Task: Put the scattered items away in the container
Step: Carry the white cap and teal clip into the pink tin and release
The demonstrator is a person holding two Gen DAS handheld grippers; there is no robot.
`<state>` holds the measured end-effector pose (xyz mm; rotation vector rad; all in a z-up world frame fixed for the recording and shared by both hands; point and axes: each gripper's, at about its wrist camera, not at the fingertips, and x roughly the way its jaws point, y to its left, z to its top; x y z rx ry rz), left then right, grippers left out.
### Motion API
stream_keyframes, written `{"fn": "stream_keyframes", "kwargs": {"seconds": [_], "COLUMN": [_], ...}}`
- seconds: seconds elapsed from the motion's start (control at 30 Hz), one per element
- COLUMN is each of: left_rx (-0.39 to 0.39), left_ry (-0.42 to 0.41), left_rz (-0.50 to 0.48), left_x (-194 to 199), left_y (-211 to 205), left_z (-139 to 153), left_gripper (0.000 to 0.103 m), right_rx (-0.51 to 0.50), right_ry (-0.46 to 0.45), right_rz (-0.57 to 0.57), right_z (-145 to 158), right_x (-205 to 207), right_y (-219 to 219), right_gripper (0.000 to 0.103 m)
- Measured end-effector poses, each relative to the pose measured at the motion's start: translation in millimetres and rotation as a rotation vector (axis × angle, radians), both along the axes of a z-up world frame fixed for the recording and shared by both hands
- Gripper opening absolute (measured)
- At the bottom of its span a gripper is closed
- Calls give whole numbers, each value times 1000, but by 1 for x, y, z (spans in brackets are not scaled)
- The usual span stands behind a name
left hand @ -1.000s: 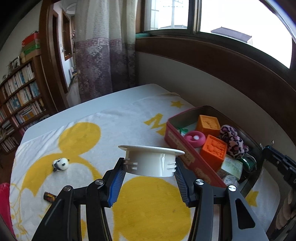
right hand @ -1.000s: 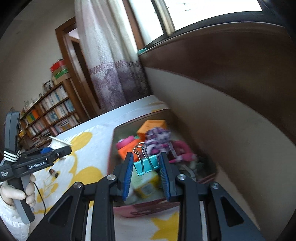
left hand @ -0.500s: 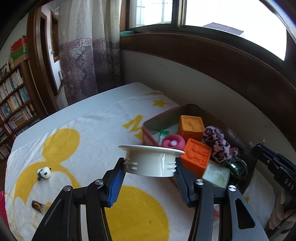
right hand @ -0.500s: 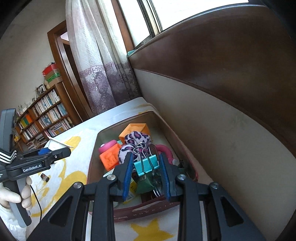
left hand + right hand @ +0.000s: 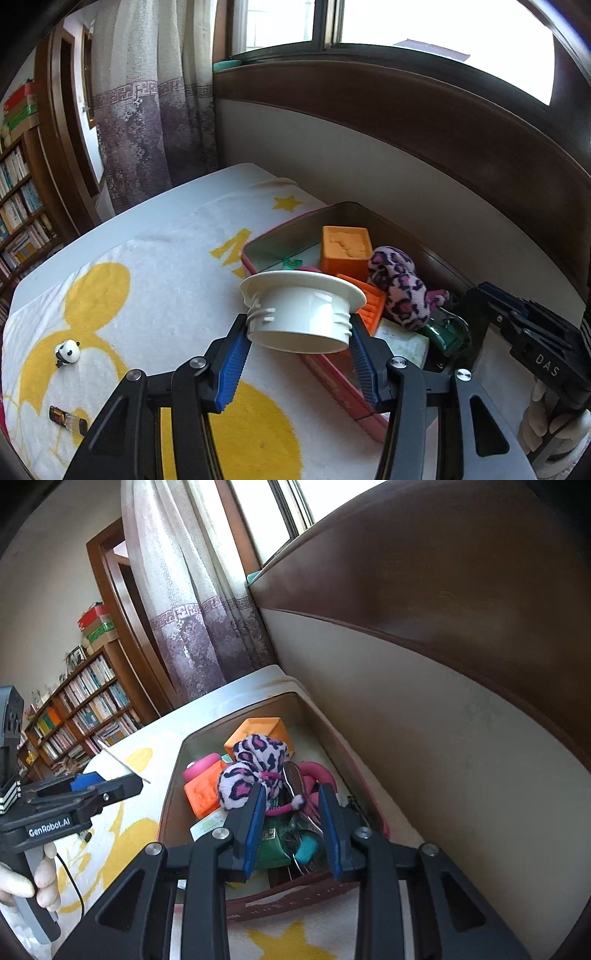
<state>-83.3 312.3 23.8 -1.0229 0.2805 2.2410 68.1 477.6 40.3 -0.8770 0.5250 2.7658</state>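
Note:
My left gripper (image 5: pixel 299 334) is shut on a white flanged plastic ring (image 5: pixel 301 312), held in the air over the near rim of the pink tin box (image 5: pixel 291 221). The box (image 5: pixel 170 794) holds orange cubes (image 5: pixel 345 249), a leopard-print plush (image 5: pixel 255 771) and a green packet. My right gripper (image 5: pixel 291 823) hovers over the box's near end, open. A teal binder clip (image 5: pixel 306 850) lies loose in the box below the jaws. On the towel, a panda figure (image 5: pixel 67 352) and a small dark tube (image 5: pixel 68 419) lie far left.
The box sits on a white towel with yellow shapes (image 5: pixel 147 295), close to a beige wall (image 5: pixel 369 177) under a dark wooden sill. A curtain (image 5: pixel 155 110) and a bookshelf (image 5: pixel 85 709) stand beyond the far edge. A person's hand (image 5: pixel 40 878) holds the left gripper's handle.
The left gripper has carried the white ring rightward to the box's rim. The right gripper has let go of the teal clip, which has dropped into the box.

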Motion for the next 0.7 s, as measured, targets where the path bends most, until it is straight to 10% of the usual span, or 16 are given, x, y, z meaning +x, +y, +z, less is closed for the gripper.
{"fn": "stream_keyframes", "kwargs": {"seconds": [0.7], "left_rx": [-14], "left_ry": [-65], "left_rz": [-112], "left_x": [14], "left_y": [50], "left_z": [-14], "left_gripper": [68], "right_rx": [-35], "right_ry": [38], "right_rz": [-34], "right_z": [6], "right_x": [14], "right_y": [7], "right_gripper": [33]}}
